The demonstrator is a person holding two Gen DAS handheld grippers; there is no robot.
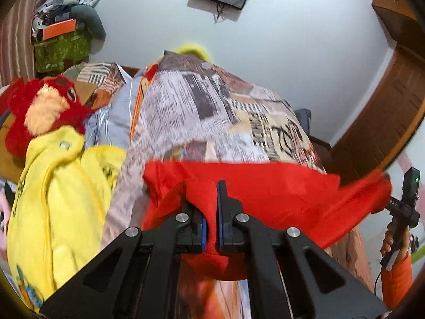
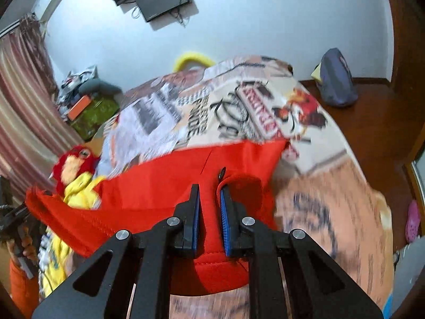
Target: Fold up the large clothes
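Over a bed (image 1: 212, 111) spread with a newspaper-print cover, a red garment (image 1: 265, 186) is stretched, pinched by both grippers' fingers (image 1: 223, 202); clutter crowds its left edge.

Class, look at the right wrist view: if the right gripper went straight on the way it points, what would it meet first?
The right gripper is already shut on the red garment, so that fabric lies directly ahead; beyond it, probably the printed bedcover, though depth is unclear.

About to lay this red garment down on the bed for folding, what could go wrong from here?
The red garment hangs stretched between the left gripper and right gripper, each pinching only an edge; either could slip. The yellow garment lies close by on the bedspread, so the red one may land overlapping it.
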